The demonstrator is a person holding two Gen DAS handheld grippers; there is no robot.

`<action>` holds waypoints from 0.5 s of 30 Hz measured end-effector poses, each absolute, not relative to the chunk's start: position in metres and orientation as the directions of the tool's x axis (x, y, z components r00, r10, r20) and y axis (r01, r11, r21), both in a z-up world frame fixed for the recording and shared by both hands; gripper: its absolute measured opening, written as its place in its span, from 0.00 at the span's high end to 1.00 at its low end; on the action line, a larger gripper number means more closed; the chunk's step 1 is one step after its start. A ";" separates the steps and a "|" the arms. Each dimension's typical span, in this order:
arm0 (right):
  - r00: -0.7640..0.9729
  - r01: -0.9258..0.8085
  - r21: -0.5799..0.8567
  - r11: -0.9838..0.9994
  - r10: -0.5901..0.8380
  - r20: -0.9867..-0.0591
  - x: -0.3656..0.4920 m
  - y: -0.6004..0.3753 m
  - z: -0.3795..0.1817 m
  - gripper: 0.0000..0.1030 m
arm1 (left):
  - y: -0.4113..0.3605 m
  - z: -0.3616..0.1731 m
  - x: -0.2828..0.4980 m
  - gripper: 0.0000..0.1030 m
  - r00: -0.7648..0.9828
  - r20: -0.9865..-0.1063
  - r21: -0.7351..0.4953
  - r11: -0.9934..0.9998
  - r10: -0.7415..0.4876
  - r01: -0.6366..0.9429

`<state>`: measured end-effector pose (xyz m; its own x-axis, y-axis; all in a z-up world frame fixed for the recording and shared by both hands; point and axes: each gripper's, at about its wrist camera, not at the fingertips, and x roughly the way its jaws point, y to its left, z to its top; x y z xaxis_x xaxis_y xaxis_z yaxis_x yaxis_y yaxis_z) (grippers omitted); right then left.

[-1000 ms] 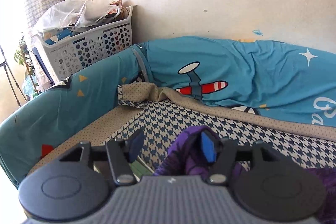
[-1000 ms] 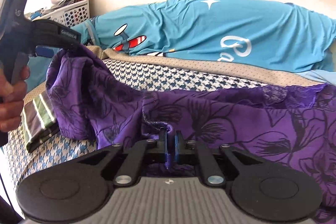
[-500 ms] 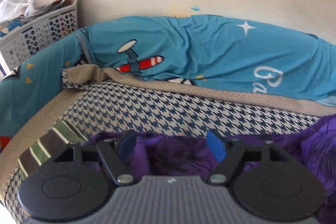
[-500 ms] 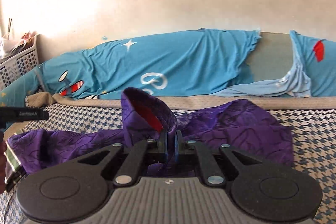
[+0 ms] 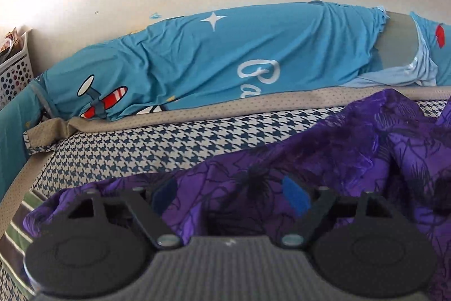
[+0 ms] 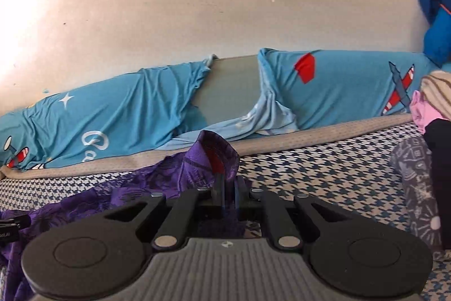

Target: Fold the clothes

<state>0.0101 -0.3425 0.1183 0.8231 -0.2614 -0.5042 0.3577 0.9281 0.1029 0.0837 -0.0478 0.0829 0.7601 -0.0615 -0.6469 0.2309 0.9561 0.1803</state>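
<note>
Left gripper [image 5: 229, 195] low over purple floral-print garment [image 5: 352, 148], jaws opening wide, blue pads clear of cloth, fabric lying loose between them. Right gripper [image 6: 229, 188] has jaws pinched tight on raised fold of same purple garment [image 6: 208, 160]. Garment sprawls across blue-and-white houndstooth bed cover [image 6: 310, 168]. Blue aeroplane-print sheet [image 5: 225, 58] bunched along wall behind. Pile of other clothes [image 6: 422, 131] at right.

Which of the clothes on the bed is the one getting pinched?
The purple flowery cloth. The right gripper has its fingers shut on a fold of it, while the pink cloth and the dark patterned cloth lie untouched at the right.
</note>
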 end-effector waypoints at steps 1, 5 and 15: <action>0.813 0.374 0.105 0.922 -0.271 -0.514 0.009 -0.347 0.117 0.91 | -0.051 0.081 0.082 0.21 0.755 -0.652 0.180 0.954 -0.067 0.241; 0.788 0.428 0.124 0.895 -0.303 -0.537 0.003 -0.364 0.115 0.74 | -0.060 0.077 0.080 0.21 0.731 -0.677 0.160 0.951 -0.090 0.264; 0.827 0.208 0.241 0.948 -0.039 -0.560 0.004 -0.351 0.106 0.49 | -0.070 0.068 0.080 0.18 0.700 -0.708 0.158 0.944 -0.096 0.290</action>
